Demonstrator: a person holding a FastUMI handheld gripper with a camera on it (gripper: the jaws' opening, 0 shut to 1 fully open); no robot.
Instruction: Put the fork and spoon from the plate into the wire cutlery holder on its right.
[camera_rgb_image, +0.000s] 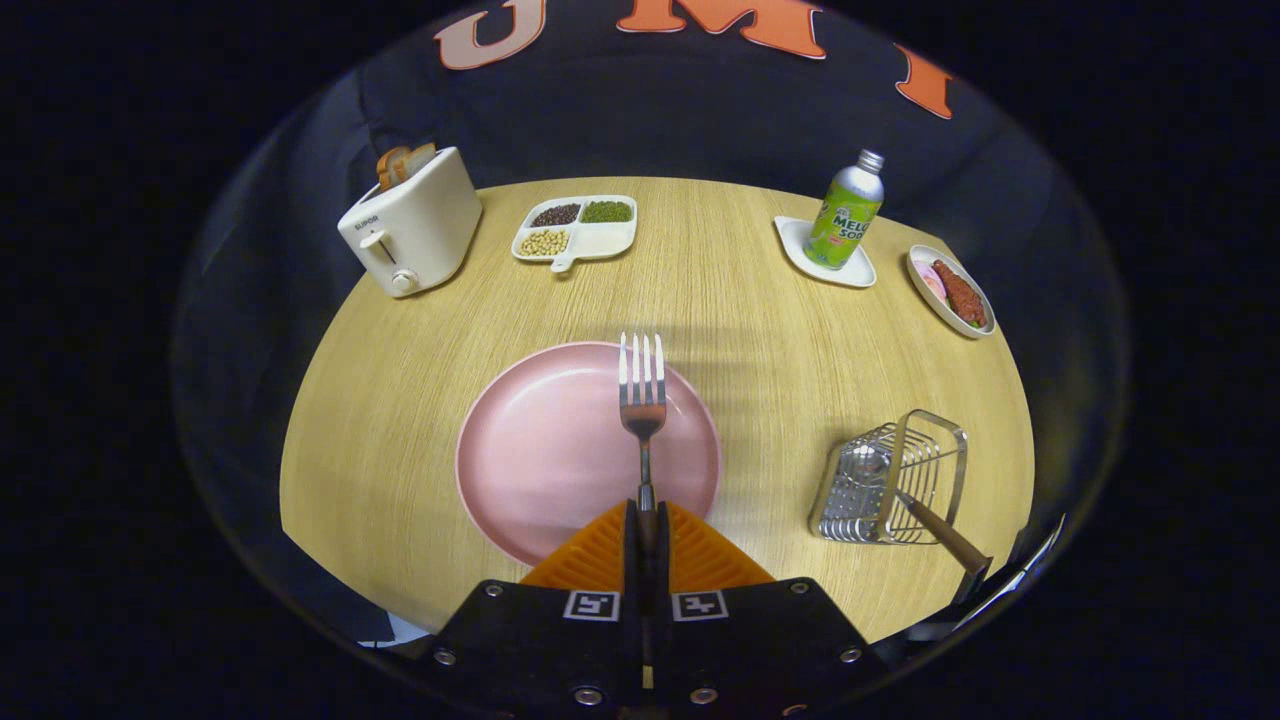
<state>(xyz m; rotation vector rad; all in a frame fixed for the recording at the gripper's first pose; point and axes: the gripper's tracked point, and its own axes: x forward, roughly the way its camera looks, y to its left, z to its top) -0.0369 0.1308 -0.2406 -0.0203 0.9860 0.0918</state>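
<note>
Fork up, spoon already home
The tool (646, 520) is clamped tight on the fork (642, 400) handle, tines pointing ahead over the pink plate (540, 450); the spoon (905, 495) leans in the wire cutlery holder (890, 480) to the right, likely the fork's next stop

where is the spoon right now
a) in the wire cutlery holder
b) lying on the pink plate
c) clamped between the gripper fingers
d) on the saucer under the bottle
a, the spoon lies in the wire cutlery holder with its handle sticking out over the rim, while the gripper is shut on the fork above the pink plate.
</note>
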